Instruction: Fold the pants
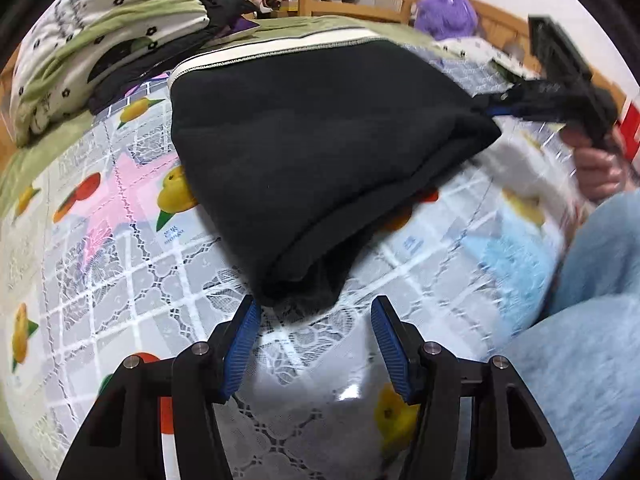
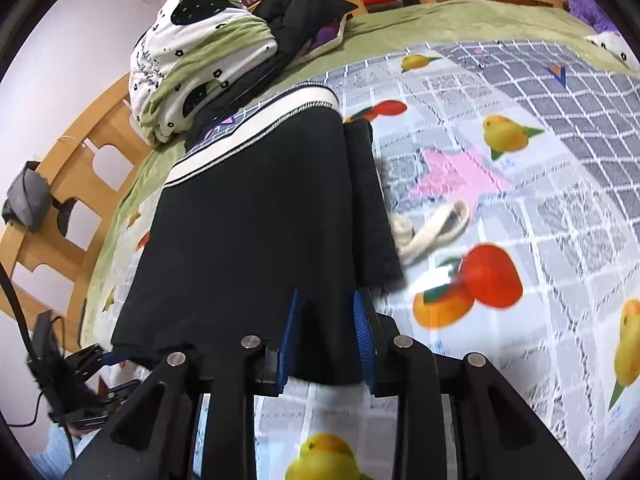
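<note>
Folded black knit pants (image 1: 320,152) with a white striped waistband lie on the fruit-printed lace bedspread (image 1: 120,280), the right gripper (image 2: 326,336) clamping their hem, the left gripper (image 1: 316,344) released; only the right view shows the cream drawstring (image 2: 432,228).

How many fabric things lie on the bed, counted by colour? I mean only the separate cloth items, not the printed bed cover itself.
Black: 2, the pants and a dark jacket by the headboard.
White and green: 1, the bundled quilt.
Cream: 1, the drawstring beside the pants.
Total: 4.
</note>
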`<act>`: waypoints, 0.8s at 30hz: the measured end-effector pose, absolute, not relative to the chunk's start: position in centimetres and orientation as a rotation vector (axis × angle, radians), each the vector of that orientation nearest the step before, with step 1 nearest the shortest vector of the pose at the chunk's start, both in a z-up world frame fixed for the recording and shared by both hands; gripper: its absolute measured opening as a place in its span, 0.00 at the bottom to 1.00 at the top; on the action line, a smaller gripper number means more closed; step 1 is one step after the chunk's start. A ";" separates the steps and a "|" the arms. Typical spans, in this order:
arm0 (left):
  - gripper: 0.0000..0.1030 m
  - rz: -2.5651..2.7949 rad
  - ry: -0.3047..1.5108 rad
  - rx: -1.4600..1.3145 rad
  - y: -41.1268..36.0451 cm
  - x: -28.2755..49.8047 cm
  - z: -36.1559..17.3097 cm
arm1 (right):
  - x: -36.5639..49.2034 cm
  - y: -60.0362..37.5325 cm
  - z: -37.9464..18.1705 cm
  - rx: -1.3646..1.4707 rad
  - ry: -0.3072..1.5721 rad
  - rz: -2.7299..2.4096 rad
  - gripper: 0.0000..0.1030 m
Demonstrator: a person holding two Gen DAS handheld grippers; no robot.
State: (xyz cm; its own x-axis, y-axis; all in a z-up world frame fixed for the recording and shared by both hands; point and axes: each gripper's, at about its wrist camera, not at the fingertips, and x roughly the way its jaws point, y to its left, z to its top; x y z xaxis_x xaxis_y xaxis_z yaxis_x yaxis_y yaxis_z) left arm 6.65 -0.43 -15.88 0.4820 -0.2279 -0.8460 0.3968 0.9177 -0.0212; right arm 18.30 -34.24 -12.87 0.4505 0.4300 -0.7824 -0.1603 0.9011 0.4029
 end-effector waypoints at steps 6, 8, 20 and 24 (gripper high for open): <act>0.44 -0.320 0.960 0.267 0.2 6.8 -16.0 | 17.3 -34.6 -13.8 0.304 1.059 0.387 0.29; 0.43 -0.320 0.957 0.260 0.1 7.0 -16.0 | 17.3 -34.6 -13.9 0.305 1.060 0.390 0.29; 0.14 -0.187 0.783 0.012 2.7 7.7 -15.5 | 17.3 -34.0 -15.1 0.274 1.056 0.397 0.13; 0.13 -0.208 0.818 -0.141 5.2 7.8 -17.0 | 16.4 -33.9 -14.9 0.262 1.010 0.443 0.10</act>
State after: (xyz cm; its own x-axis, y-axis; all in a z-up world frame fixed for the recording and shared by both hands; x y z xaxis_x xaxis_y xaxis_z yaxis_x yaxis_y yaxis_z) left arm 7.83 5.25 -17.00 0.6652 -0.2380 -0.7078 0.1295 0.9703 -0.2046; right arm 16.36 -33.87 -14.86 0.4541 0.4725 -0.7553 -0.2353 0.8813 0.4098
